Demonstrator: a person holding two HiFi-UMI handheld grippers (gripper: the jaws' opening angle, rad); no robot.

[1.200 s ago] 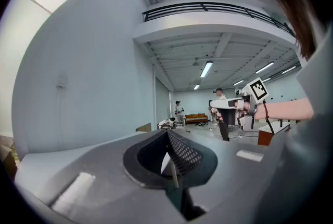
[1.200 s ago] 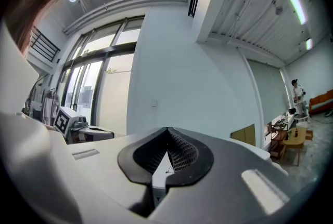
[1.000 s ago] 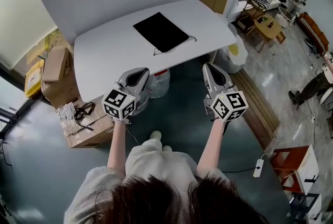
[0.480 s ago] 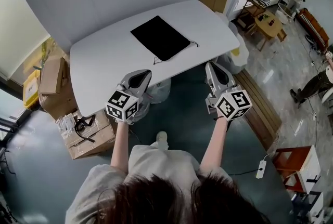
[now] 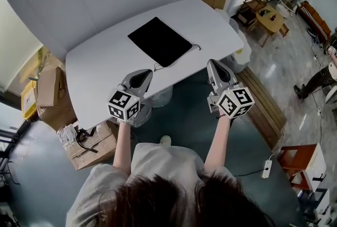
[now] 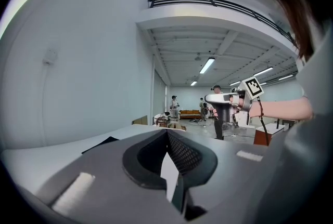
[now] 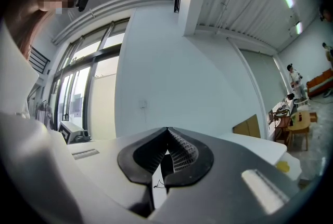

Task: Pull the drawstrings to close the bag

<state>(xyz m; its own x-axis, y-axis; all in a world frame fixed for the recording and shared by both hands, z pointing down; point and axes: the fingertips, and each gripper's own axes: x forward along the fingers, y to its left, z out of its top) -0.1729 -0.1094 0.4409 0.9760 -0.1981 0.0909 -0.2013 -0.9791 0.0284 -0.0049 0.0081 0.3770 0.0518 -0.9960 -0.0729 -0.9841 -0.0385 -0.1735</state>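
Bag: the black bag (image 5: 159, 41) is lying flat on the white surface (image 5: 100, 70), its drawstrings (image 5: 196, 46) lying slack.
Left tongs (image 5: 141, 73): closed, gripping nothing, hovering short of the bag.
Right tongs (image 5: 214, 63): closed, gripping nothing.
Progress: nothing is being pulled yet; grasping and pulling are remaining.

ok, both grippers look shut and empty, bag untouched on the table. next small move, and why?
The left gripper and right gripper are shut on nothing, short of the black bag, which lies flat on the white table, drawstrings loose at its near corners. So probably: open both and bring them forward to those strings.
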